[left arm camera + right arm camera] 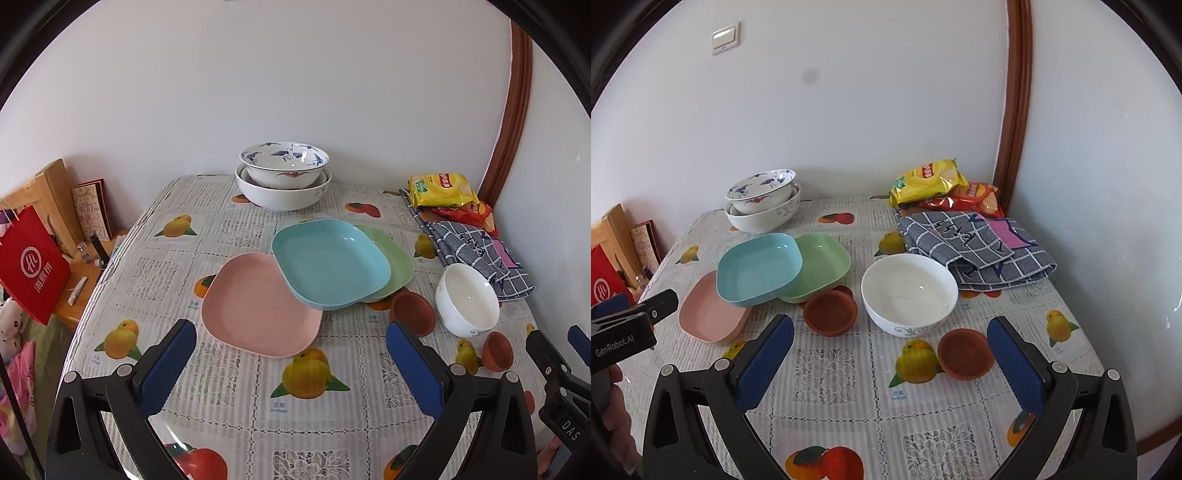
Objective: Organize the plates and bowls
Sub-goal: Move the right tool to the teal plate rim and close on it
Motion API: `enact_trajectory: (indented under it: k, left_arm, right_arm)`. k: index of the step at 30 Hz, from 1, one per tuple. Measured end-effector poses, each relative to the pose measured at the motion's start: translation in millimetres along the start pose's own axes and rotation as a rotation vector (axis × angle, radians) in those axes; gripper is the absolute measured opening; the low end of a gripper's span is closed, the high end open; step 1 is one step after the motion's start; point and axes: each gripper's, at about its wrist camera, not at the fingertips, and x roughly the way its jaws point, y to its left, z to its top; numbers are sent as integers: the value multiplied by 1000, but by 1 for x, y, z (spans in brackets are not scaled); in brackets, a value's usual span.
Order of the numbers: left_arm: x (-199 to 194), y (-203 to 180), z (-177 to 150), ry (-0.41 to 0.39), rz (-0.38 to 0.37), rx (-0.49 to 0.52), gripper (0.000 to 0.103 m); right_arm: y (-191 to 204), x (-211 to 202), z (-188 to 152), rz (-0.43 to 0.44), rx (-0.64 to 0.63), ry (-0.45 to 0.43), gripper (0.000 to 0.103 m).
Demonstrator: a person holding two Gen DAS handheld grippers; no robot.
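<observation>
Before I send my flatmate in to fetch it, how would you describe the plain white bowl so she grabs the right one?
On the fruit-print tablecloth, look toward the grey checked cloth by the snack bags. The plain white bowl stands alone just in front of that cloth, between two small brown dishes. Unlike the stacked bowls at the wall, it is empty, unstacked and unpainted inside.

Soft, even daylight fills the room; the wall [886, 110] is bright, with a faint grey smudge. Shadows under the dishes are short and pale. Small glints sit in the white bowl [909, 291]. Both views are sharp, but the fisheye bends the door frame [1015, 110] and blackens the corners.
</observation>
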Motion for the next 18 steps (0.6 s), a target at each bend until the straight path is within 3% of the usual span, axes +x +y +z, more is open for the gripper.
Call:
enact_trajectory:
  k: [3,9,18]
  left_arm:
    - [11,3,7,9,9,-4,103]
    - [36,10,20,27,19,-15,103]
    - [73,19,40,67,27,-33,103]
  right_arm:
    - [13,14,7,21,-50,5,103]
    - [22,46,25,223,63,73,103]
    - [45,87,49,181,-9,108,103]
